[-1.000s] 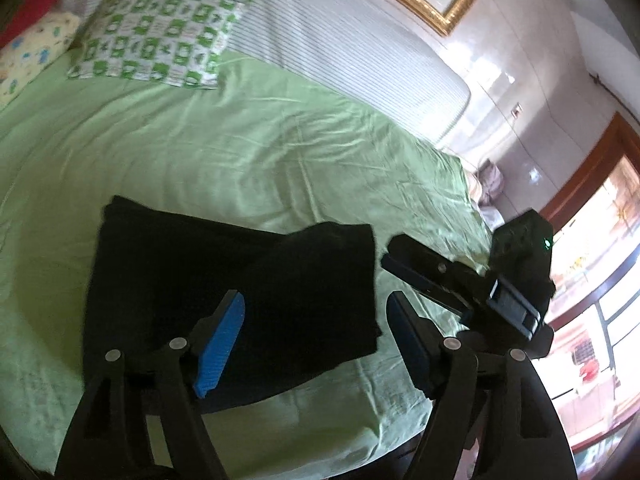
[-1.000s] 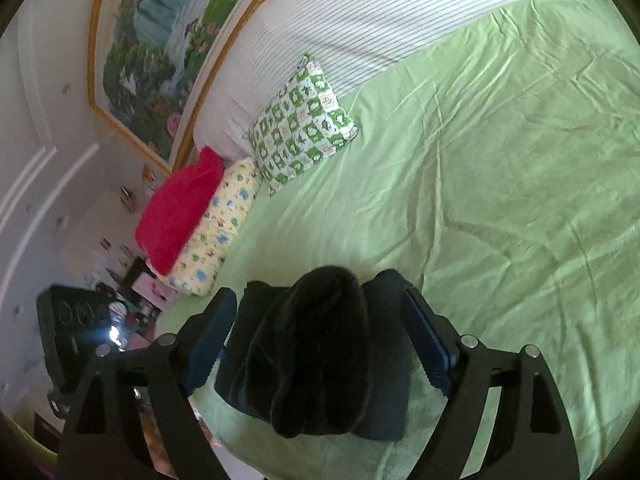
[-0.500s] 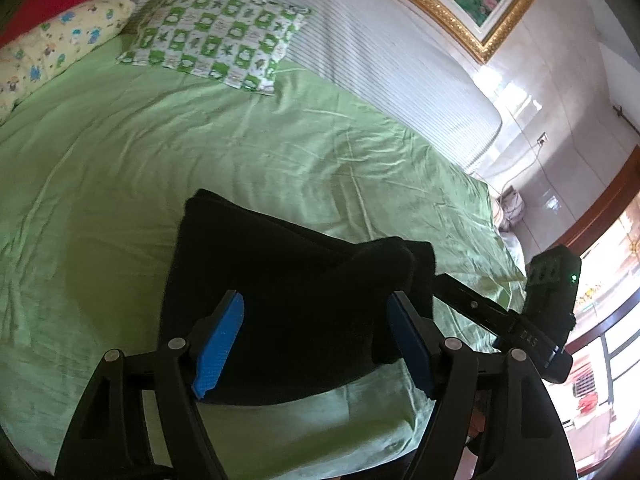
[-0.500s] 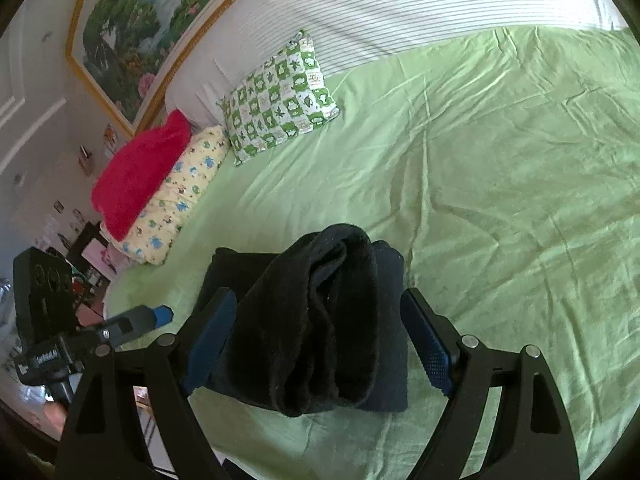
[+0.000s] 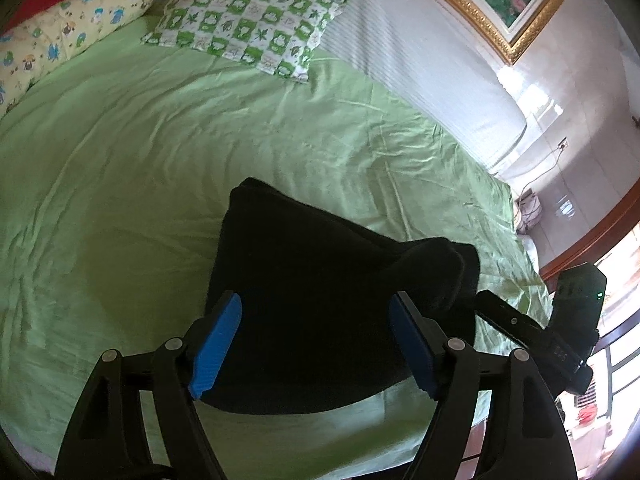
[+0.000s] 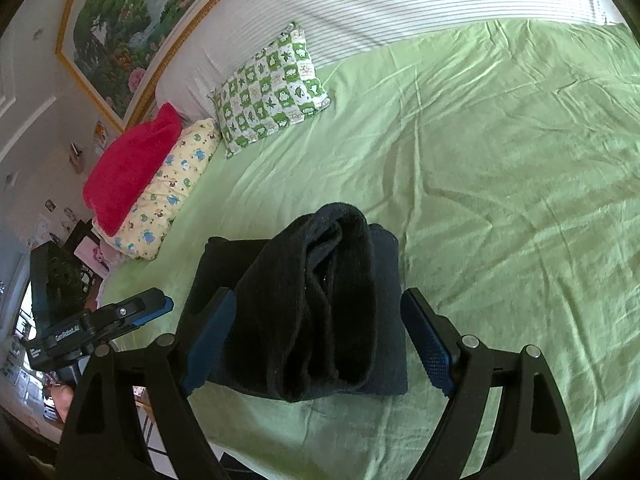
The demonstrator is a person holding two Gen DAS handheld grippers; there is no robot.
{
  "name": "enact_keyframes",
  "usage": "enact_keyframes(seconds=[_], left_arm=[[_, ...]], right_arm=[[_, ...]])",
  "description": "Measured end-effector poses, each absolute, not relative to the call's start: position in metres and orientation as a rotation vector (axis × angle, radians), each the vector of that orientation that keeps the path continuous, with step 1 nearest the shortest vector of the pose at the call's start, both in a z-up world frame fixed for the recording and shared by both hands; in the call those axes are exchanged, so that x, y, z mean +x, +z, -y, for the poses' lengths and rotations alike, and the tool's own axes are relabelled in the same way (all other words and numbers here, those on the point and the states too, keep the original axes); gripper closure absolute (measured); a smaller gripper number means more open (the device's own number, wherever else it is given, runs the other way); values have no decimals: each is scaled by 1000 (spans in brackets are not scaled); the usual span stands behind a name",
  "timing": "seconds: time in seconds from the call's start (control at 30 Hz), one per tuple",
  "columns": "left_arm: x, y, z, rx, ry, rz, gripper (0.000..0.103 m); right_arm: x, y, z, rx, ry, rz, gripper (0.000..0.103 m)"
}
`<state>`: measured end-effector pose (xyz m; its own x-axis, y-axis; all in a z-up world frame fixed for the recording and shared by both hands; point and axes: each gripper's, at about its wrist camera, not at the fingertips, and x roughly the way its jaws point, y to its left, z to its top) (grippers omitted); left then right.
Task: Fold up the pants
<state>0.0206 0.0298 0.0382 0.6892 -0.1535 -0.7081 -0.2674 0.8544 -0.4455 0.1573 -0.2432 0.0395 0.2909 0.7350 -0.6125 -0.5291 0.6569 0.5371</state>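
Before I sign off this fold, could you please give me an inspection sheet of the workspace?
Surface: bed under a wrinkled green sheet.
Job's things: dark pants, folded into a compact bundle near the bed's near edge, one bulky fold lying on top.
Clutter: checked pillow, yellow pillow and red blanket at the bed's head, apart from the pants.
Grippers: left claw and right claw both open, pads not pressing on the pants, which show between them.
Cables: a cord hangs from a wall socket beyond the bed.
Surroundings: framed painting on the wall, striped bedding at the bed's far side, bright window.
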Motion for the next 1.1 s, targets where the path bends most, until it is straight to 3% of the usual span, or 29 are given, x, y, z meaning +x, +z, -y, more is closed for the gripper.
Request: enact_keyframes(seconds=[0.97,1.1], left_arm=[[70,-6,-42,-421,114,-961,23],[75,-17,-52,-481,80,-963,23]], right_arm=[[155,5,234,116,751,-985,14],[155,-2,242,123,772,-988,20]])
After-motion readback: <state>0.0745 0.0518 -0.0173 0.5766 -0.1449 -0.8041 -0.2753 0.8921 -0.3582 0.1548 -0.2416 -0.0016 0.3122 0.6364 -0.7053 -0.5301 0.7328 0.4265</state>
